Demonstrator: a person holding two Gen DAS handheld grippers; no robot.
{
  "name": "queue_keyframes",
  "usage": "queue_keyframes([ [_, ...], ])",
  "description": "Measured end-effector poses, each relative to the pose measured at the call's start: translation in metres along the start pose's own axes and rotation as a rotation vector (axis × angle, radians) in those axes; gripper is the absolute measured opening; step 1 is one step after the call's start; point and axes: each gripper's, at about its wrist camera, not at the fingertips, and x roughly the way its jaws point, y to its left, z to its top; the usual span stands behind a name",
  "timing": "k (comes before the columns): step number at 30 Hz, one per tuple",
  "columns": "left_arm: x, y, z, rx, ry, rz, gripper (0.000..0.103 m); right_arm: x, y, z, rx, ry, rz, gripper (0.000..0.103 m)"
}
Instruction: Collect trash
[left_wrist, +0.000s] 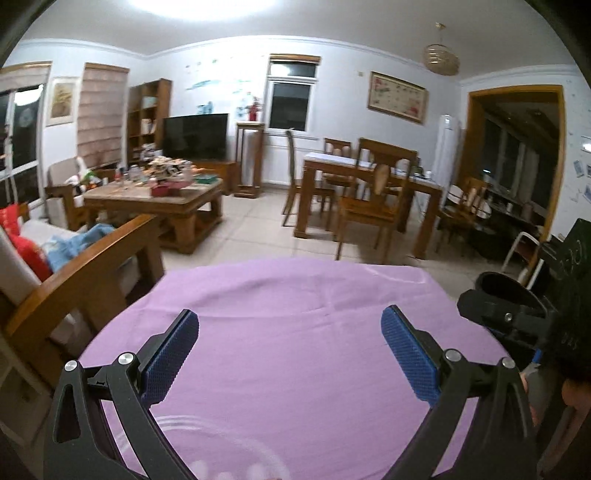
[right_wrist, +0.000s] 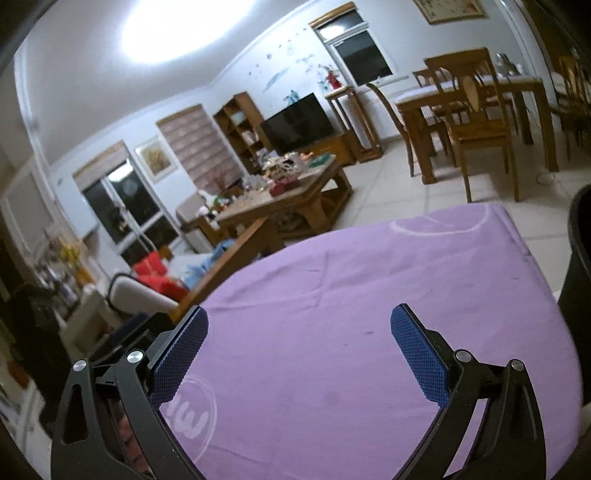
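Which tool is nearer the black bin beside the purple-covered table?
Right, as far as these views show. The right tool has the black bin just off its right side. The left tool has the right one between it and that side.

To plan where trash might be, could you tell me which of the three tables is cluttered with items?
The low wooden coffee table before the television; the purple-covered table looks bare and the dining table nearly so.

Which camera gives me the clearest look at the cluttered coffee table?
Left wrist view: the coffee table stands nearly level and larger, its clutter spread across the top. Right wrist view shows the same table tilted, smaller and blurrier.
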Motion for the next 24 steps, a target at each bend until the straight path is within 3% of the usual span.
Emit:
queue_keyframes([
  [5, 0.005, 0.025, -0.008, -0.030, 0.019, 0.036, 0.098, 0.026, 0.040, -0.015, -0.075, -0.009, -0.071, 0.097],
  [14, 0.013, 0.050, -0.023, -0.068, 0.060, 0.078, 0.098, 0.037, 0.044, -0.027, -0.199, -0.071, -0.185, 0.097],
  [24, 0.010, 0.050, -0.025, -0.057, 0.056, 0.111, 0.098, 0.028, 0.024, -0.022, -0.162, -0.077, -0.193, 0.098],
])
